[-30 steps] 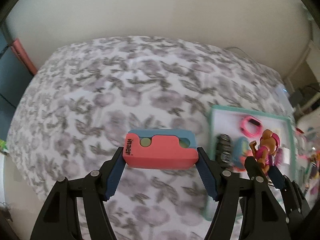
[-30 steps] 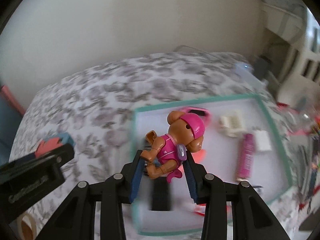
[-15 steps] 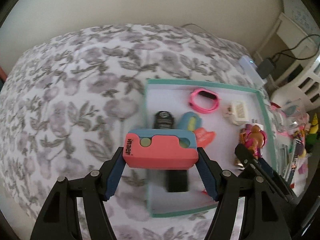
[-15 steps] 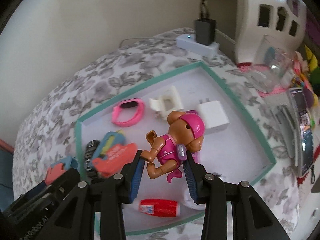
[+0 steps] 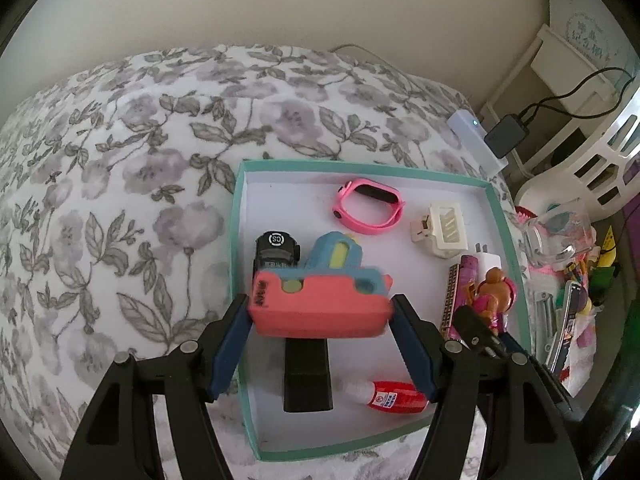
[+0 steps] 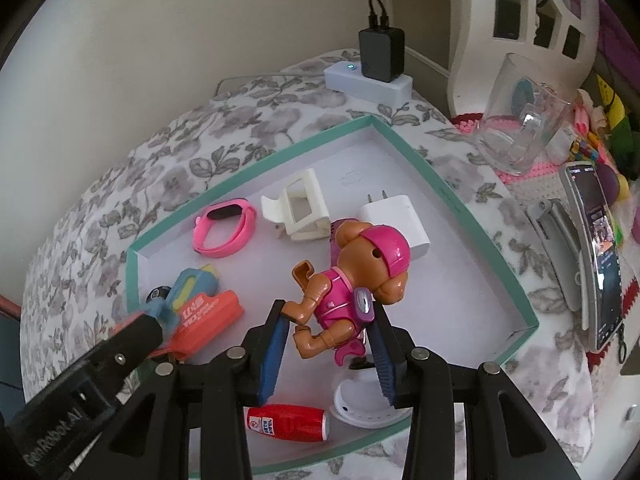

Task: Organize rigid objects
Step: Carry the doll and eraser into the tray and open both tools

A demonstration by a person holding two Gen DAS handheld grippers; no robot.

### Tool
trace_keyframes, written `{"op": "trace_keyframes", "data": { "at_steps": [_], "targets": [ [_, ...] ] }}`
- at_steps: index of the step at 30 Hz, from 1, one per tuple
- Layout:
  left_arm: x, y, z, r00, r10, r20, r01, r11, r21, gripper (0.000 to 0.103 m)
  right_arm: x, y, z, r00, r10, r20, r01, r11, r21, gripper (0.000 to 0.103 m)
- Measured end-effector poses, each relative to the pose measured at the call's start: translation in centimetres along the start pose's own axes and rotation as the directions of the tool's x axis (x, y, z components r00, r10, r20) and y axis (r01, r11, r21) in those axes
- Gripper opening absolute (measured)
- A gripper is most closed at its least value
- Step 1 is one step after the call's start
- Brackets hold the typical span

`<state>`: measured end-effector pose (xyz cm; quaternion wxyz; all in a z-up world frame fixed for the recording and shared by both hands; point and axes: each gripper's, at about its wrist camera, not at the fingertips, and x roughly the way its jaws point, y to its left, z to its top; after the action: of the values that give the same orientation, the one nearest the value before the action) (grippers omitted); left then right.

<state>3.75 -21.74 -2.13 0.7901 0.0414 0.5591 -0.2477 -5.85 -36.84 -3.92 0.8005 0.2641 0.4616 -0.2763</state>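
Note:
My left gripper point(image 5: 320, 314) is shut on a coral and blue block point(image 5: 320, 306), held above the near left part of a teal-rimmed tray point(image 5: 236, 216) with a white floor. My right gripper point(image 6: 328, 344) is shut on a brown dog figure point(image 6: 356, 280) in pink clothes, held over the tray's point(image 6: 460, 208) near middle. The figure point(image 5: 494, 296) and the right gripper also show at the right of the left wrist view. In the tray lie a pink wristband point(image 6: 224, 228), a white clip point(image 6: 300, 208), a white charger point(image 6: 396, 220), a red glue bottle point(image 6: 286, 424) and a coral toy point(image 6: 208, 312).
The tray rests on a floral bedspread point(image 5: 120, 200). Behind it a power strip point(image 6: 368, 80) carries a black adapter. To the right stand a glass point(image 6: 520, 136), a phone point(image 6: 600, 252), small toys and a white basket point(image 6: 528, 20). A wall closes the far side.
Both grippers have swung from beside the tray to over it and come lower, each keeping its object. The block now sits a little tilted between the left fingers.

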Motion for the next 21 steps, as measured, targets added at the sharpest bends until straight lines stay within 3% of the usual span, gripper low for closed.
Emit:
{"op": "trace_keyframes", "data": {
  "at_steps": [10, 13, 16, 21],
  "targets": [
    [-1.0, 1.4, -0.2, 0.997, 0.071, 0.034, -0.071, 0.997, -0.001, 0.073, 0.1, 1.3, -0.5, 1.0, 0.001, -0.007, -0.002, 0.998, -0.056, 0.043],
    [-1.4, 2.4, -0.4, 0.992, 0.117, 0.043, -0.117, 0.993, -0.012, 0.074, 0.0, 1.8, -0.7, 1.0, 0.002, -0.007, -0.003, 0.997, -0.08, 0.05],
    [-1.6, 3.5, -0.6, 0.985, 0.168, 0.05, -0.167, 0.986, -0.026, 0.084, -0.3, 2.5, -1.1, 1.0, 0.001, 0.0, -0.001, 0.994, -0.111, 0.057],
    [-2.2, 5.9, -1.3, 0.957, 0.286, 0.053, -0.284, 0.958, -0.05, 0.088, -0.7, 3.9, -1.9, 1.0, 0.007, 0.004, -0.006, 0.987, -0.16, 0.069]
  ]
}}
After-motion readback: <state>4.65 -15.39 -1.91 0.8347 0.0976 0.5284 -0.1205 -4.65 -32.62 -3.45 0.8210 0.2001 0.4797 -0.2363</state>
